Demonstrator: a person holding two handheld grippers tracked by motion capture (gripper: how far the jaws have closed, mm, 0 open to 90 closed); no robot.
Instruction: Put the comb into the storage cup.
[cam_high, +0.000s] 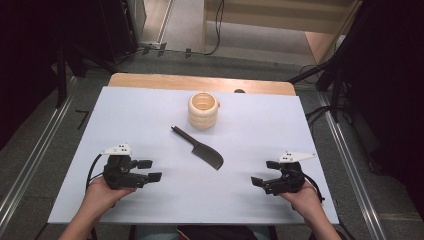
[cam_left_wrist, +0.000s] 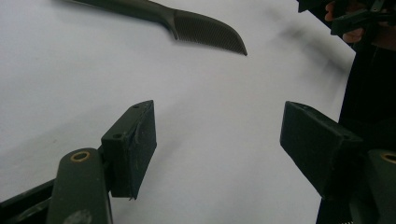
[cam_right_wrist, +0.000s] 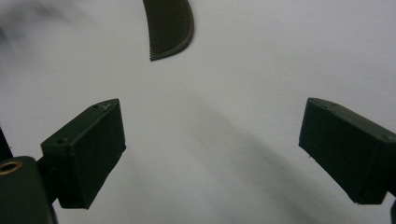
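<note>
The left gripper (cam_high: 148, 170) rests low over the white table cover (cam_high: 130, 115), near its front left part, held in the person's left hand (cam_high: 102, 195). Its two black jaws stand wide apart and released; nothing is between them, only bare white surface, as the left gripper view shows with the gripper (cam_left_wrist: 217, 140) seen from behind. The right gripper (cam_high: 264, 173) is at the front right part of the cover, held in the right hand (cam_high: 302, 197). Its jaws are also spread and released, with nothing between them – the right gripper view shows the gripper (cam_right_wrist: 212, 140) over plain white surface and a soft shadow.

Between the two grippers, a little farther from the person, lies the dark comb (cam_high: 200, 149). It lies flat on the cover, in a diagonal: the thin handle points away and to the left, the broad toothed part points toward the person and to the right. It is well apart from both grippers and neither one touches it. In the left gripper view the comb (cam_left_wrist: 205, 32) is beyond the jaws, near the upper edge; in the right gripper view its toothed end (cam_right_wrist: 169, 28) is seen – again beyond the jaws.

Behind the comb, near the far edge of the cover, a cream ribbed cup (cam_high: 203, 110) stands upright, open at the top, just beyond the tip of the handle but apart from it. A wooden table edge (cam_high: 200, 82) shows behind the cover.
</note>
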